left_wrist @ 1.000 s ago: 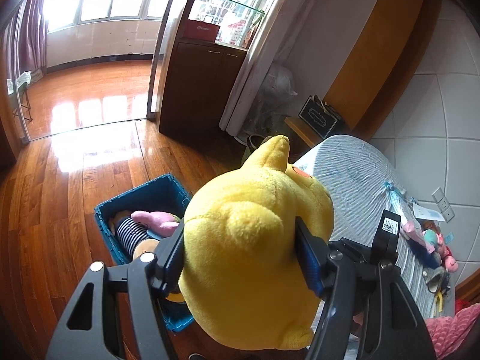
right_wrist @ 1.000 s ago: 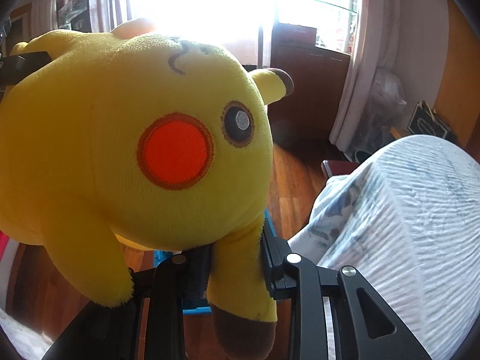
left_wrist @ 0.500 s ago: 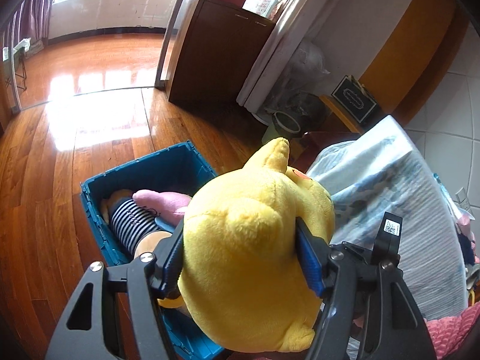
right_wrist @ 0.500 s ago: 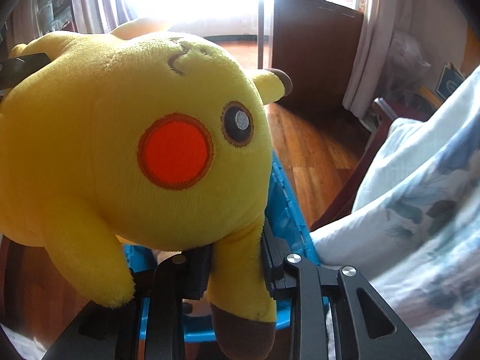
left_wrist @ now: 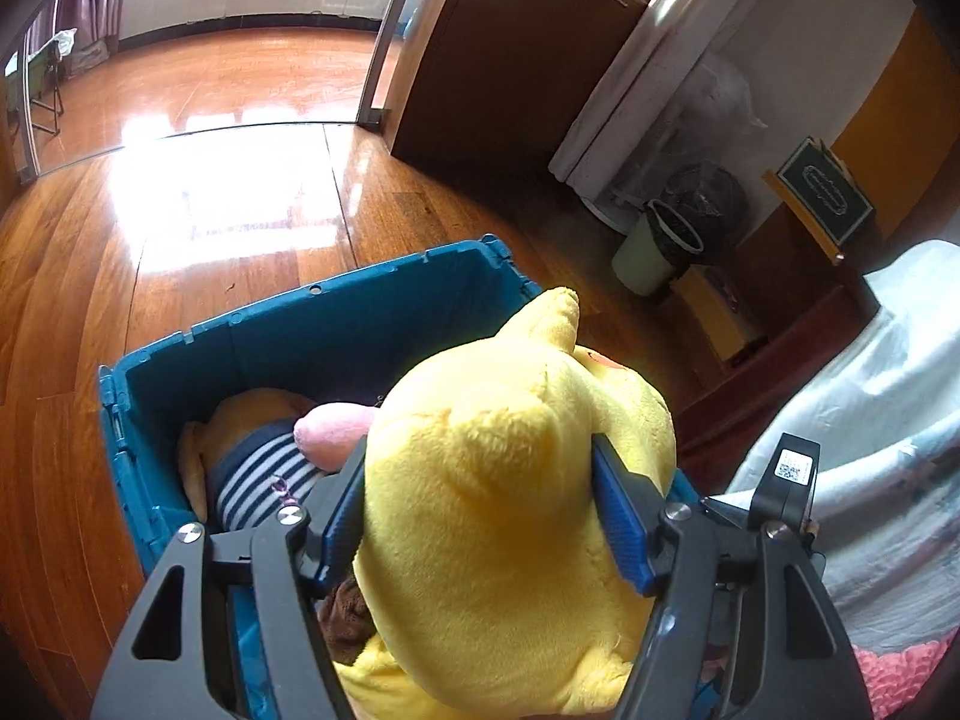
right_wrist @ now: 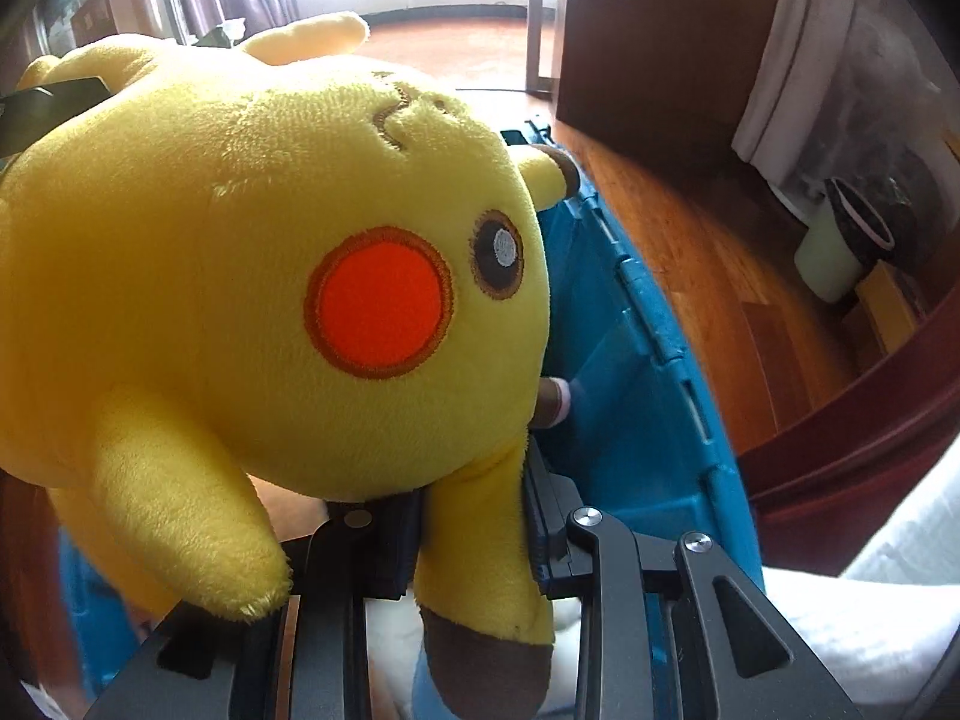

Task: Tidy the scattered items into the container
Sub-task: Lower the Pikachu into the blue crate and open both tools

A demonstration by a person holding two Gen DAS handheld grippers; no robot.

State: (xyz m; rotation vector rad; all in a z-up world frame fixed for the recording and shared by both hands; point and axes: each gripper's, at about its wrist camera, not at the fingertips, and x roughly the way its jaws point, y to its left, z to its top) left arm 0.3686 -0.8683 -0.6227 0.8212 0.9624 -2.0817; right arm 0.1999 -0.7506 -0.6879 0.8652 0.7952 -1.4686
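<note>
1. Plush (left_wrist: 510, 510), seen from the left wrist: the yellow toy fills the space between the left tongs (left_wrist: 480, 516), whose blue pads (left_wrist: 621, 525) press into its two sides, closed on its body as far as the stuffing allows. It hangs above the near right corner of the blue bin (left_wrist: 360, 306), which lies ahead of and below the tongs on the wood floor (left_wrist: 198, 228).
2. Only this view looks into the bin: a striped toy (left_wrist: 258, 480) and a pink toy (left_wrist: 336, 426) lie inside, ahead and left of the tongs.
3. The left tongs point forward and steeply down. Ahead to the right stand a dark cabinet (left_wrist: 504, 60) and a small waste bin (left_wrist: 660, 252); the bed (left_wrist: 870, 420) is close on the right.
4. From the right wrist, the plush (right_wrist: 270, 276) shows its face, which the other view hides: an orange cheek, one eye, a brown-tipped ear.
5. The right tongs (right_wrist: 474, 534) are clamped on one thin limb of the plush, narrowly parted around it, holding the toy from beneath.
6. Here the bin (right_wrist: 636, 372) shows only its right wall and rim, just ahead and right of the tongs; its contents are mostly hidden behind the plush. The right tongs aim forward and slightly down along that rim.
</note>
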